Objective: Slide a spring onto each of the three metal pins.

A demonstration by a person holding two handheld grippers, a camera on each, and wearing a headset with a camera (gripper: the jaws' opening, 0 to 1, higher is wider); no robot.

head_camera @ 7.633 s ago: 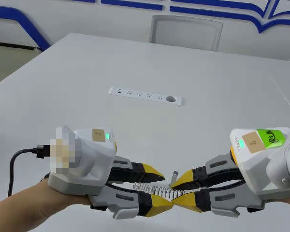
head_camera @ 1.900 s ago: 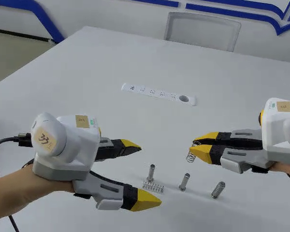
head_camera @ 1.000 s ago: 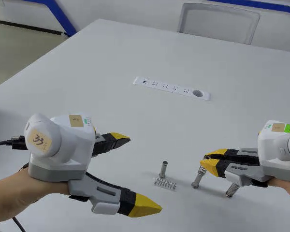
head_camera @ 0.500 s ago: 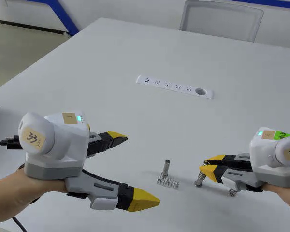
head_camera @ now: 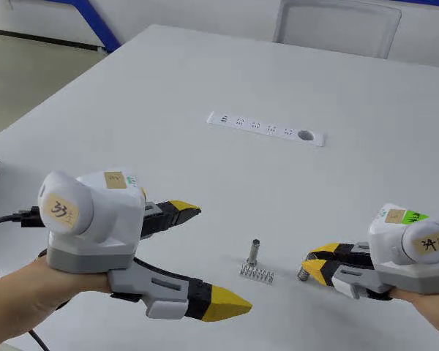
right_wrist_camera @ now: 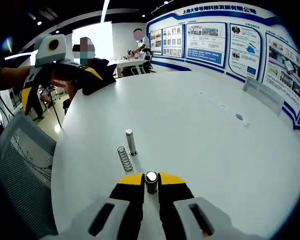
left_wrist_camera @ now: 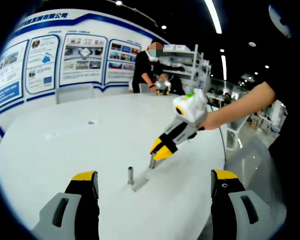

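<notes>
Left gripper (head_camera: pixel 221 256): jaws spread wide apart with nothing between them; it hovers over the near left part of the tabletop (head_camera: pixel 205 73), tips pointing toward the pins.
Right gripper (head_camera: pixel 308 260): low at the near right of the tabletop, jaws clenched around the held spring (right_wrist_camera: pixel 151 187).
Held spring: its coils sit between the two yellow tips, around the top of the gripped pin (right_wrist_camera: pixel 151 176).
Gripped pin: stands upright on the tabletop near the near edge; its round flat top shows between the jaw tips in the right gripper view. How far down the coils reach cannot be told.
Bare pin (head_camera: pixel 254 251): upright, carries no spring; it stands between the two grippers, near the gripped pin and on its left, toward the near edge.
Loose spring (head_camera: pixel 257 273): lies flat on the tabletop just beside the foot of the bare pin, on the side toward the near edge; whether it touches the pin is unclear.
Power strip (head_camera: pixel 267 129): white, lies flat around the middle of the tabletop, well apart from the pins.
Chair (head_camera: pixel 336 25): grey, stands beyond the far edge of the tabletop.
Hands: one grips each gripper from behind; a black cable runs from the back of the left gripper.
</notes>
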